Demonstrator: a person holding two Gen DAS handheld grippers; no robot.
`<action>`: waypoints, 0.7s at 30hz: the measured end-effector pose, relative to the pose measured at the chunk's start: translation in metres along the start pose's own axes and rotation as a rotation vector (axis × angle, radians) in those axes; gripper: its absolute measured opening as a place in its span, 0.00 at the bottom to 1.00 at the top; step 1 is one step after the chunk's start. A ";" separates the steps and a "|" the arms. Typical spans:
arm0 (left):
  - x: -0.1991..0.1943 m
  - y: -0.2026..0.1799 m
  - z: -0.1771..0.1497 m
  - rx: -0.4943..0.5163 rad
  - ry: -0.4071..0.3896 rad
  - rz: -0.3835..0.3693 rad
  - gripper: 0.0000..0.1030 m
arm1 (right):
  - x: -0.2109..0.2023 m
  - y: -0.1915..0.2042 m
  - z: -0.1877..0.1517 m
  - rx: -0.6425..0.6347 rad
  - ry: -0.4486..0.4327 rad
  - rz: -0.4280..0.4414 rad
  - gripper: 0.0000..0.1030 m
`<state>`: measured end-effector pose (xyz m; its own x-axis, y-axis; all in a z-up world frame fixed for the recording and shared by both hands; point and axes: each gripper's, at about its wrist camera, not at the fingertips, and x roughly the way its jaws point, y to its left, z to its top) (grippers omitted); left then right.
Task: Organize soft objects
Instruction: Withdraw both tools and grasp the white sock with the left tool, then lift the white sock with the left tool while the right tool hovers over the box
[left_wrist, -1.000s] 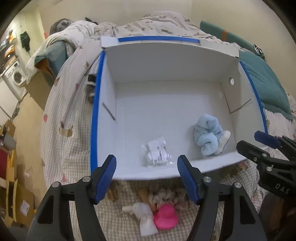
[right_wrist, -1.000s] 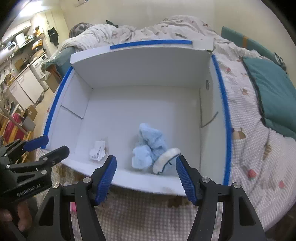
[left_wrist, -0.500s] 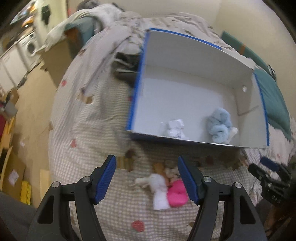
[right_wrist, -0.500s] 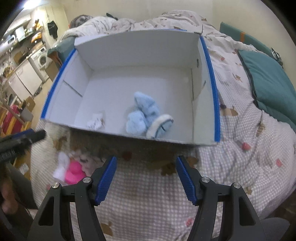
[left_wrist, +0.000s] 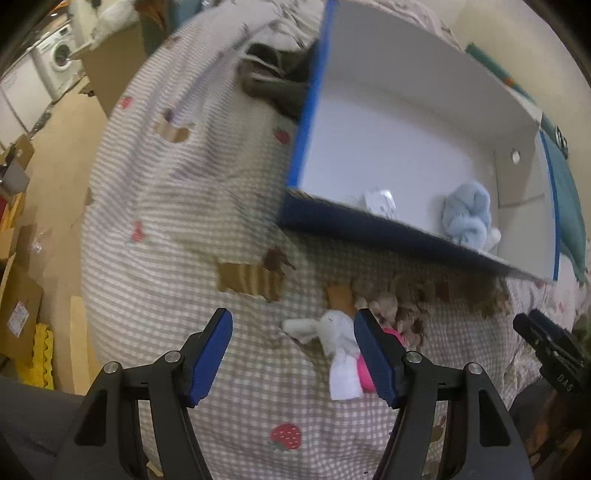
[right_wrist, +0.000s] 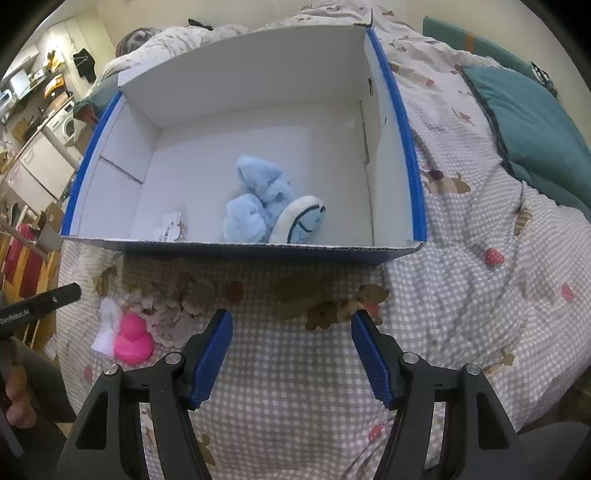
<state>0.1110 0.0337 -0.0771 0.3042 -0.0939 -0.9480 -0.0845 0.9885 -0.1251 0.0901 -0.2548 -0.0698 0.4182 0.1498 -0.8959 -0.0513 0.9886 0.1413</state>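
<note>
A white box with blue edges (left_wrist: 295, 155) (right_wrist: 410, 155) lies on the checked bedspread. Inside it rest a light blue plush toy (left_wrist: 467, 212) (right_wrist: 258, 203) and a small white packet (left_wrist: 380, 201) (right_wrist: 168, 227). In front of the box, on the bedspread, lie a white plush rabbit (left_wrist: 338, 341) (right_wrist: 107, 321) and a pink duck (left_wrist: 364, 367) (right_wrist: 131, 339), touching each other. My left gripper (left_wrist: 293, 354) hangs open above the bedspread, its right finger over the duck and beside the rabbit. My right gripper (right_wrist: 291, 354) is open over bare bedspread, holding nothing.
A teal pillow (right_wrist: 532, 125) lies right of the box. A dark garment (left_wrist: 273, 81) sits against the box's left wall. A beige crocheted piece (right_wrist: 173, 310) lies by the duck. Cardboard boxes (left_wrist: 22, 306) and a washing machine (left_wrist: 59, 62) stand on the floor at left.
Both grippers have drawn back from over the box and sunk toward the bedspread in front of it. The left one swung left, so the rabbit and duck now sit by its right finger.
</note>
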 end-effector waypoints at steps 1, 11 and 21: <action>0.004 -0.002 0.000 -0.004 0.014 -0.013 0.61 | 0.000 0.001 0.000 -0.002 0.003 -0.001 0.68; 0.042 -0.010 0.002 -0.062 0.153 -0.106 0.17 | 0.007 0.002 0.000 -0.005 0.023 -0.007 0.68; -0.009 -0.007 0.002 -0.031 -0.039 -0.034 0.13 | 0.010 -0.018 0.000 0.083 0.064 0.112 0.68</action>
<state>0.1112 0.0276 -0.0671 0.3437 -0.1220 -0.9311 -0.1023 0.9808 -0.1662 0.0953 -0.2715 -0.0816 0.3556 0.2626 -0.8970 -0.0184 0.9615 0.2742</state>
